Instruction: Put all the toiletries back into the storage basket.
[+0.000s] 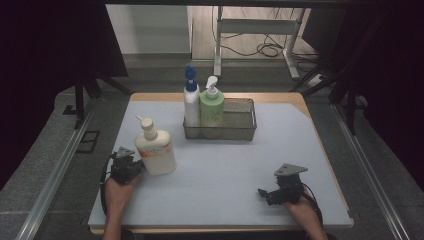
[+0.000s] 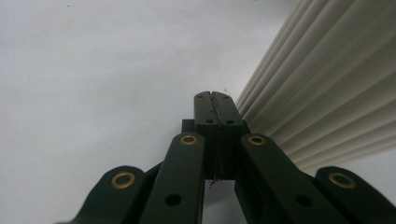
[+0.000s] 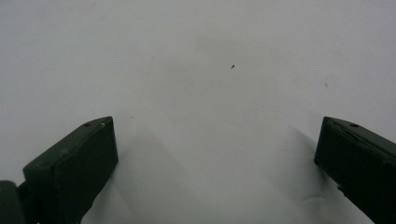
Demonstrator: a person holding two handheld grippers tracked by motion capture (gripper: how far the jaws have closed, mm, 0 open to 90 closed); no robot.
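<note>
High view: above the near edge, facing forward and down over the pale grey table mat (image 1: 225,170); both gripper views sit very close over that mat (image 2: 93,70) (image 3: 196,56), facing down onto it.

Three pump bottles: white bottle (image 1: 156,149), blue-capped bottle (image 1: 191,102), green bottle (image 1: 212,106). One wire basket (image 1: 240,131). Two claws.

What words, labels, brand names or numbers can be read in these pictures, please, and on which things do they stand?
None can be read.
White pump bottle by the left gripper: an orange band near its shoulder, any print too blurred to read.
Green pump bottle in the wire basket: faint marks, too small.
Blue-capped white bottle: no text visible.
Right gripper: no markings.
</note>
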